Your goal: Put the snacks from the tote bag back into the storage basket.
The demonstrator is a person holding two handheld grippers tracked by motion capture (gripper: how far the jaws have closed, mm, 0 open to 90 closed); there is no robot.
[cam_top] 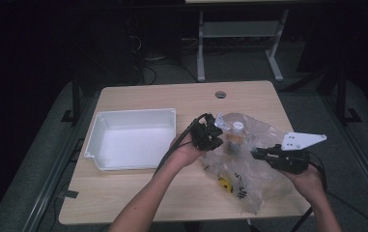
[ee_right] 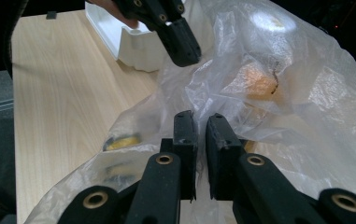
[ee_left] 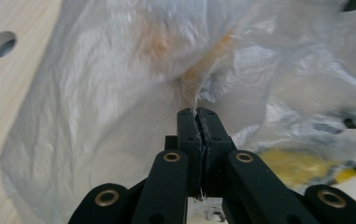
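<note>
The right tongs point(cam_top: 261, 154), nearest at about 5 o'clock on the table point(cam_top: 123, 193), are clenched on a fold of the clear plastic bag point(cam_top: 263, 133), a narrow slit between the pads with film pinched in it. The bag is thin, crinkled and glossy, lying slack across the right half of the table, its lower corner close to the near edge at 5 o'clock. Through the film show a yellow piece point(cam_top: 225, 185) and small black bits point(cam_top: 241, 192) near the front, and an orange lump point(cam_top: 233, 139) farther in. The left tongs point(cam_top: 217, 131), near the table's centre, are clamped tight on a gathered pleat of the bag's upper part. Bare pale wood lies open along the near left, from 6 to 8 o'clock. At 9 o'clock a white, smooth-walled rectangular tray point(cam_top: 135, 114) sits just beside the left hand point(cam_top: 187, 152). A round hole point(cam_top: 220, 94) marks the far edge at 12 o'clock.
</note>
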